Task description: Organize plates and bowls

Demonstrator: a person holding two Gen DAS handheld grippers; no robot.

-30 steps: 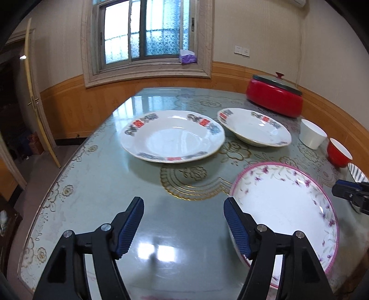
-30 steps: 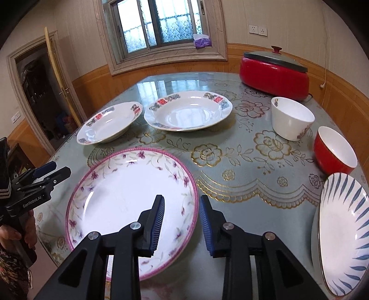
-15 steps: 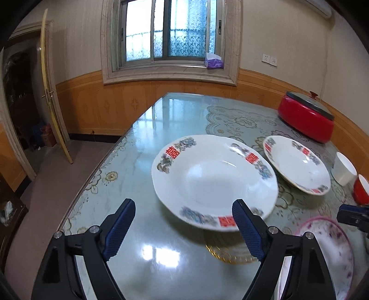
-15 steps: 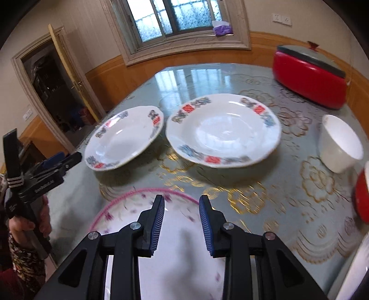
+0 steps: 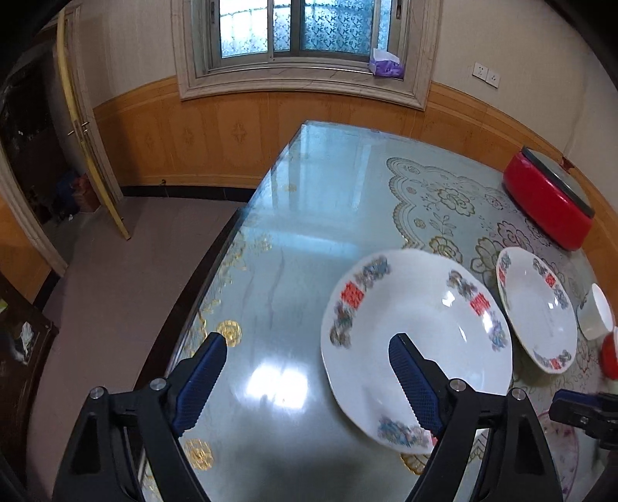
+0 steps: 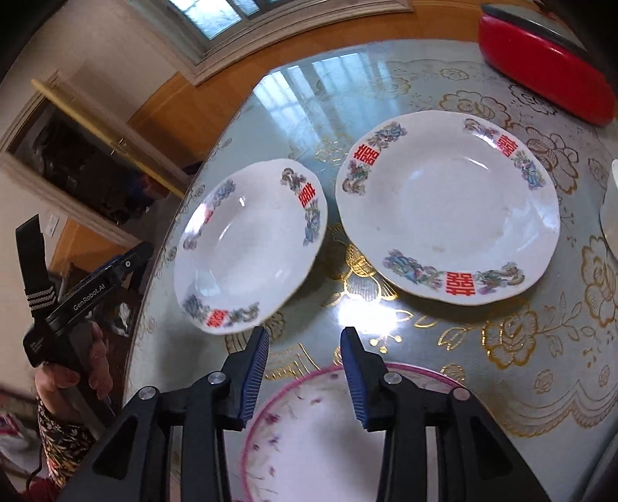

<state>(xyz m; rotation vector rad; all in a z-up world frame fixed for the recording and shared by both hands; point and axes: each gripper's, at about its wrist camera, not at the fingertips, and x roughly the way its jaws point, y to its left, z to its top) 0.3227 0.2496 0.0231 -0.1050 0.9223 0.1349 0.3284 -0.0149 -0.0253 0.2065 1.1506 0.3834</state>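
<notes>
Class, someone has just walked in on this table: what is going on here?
A person holds a gripper in each hand above a glass-topped table set with dishes. The left gripper, jaws wide and empty, hovers by one of two red-lettered plates. The right gripper, its jaws opening with nothing between them, hangs over the pink-rimmed floral plate. Nothing is picked up or stacked yet.

The counter [image 5: 309, 216] has a shiny glass top over a pale green cloth with gold flowers. A big red pot [image 5: 548, 208] with a dark lid sits near the far right edge of it. Behind the counter is a window [image 5: 293, 31] with patterned glass. A purple thing [image 5: 386, 65], maybe a tissue pack, lies on the sill. Two white wall sockets [image 5: 486, 75] sit to the right. An open door [image 5: 85, 127] stands on the left.
</notes>
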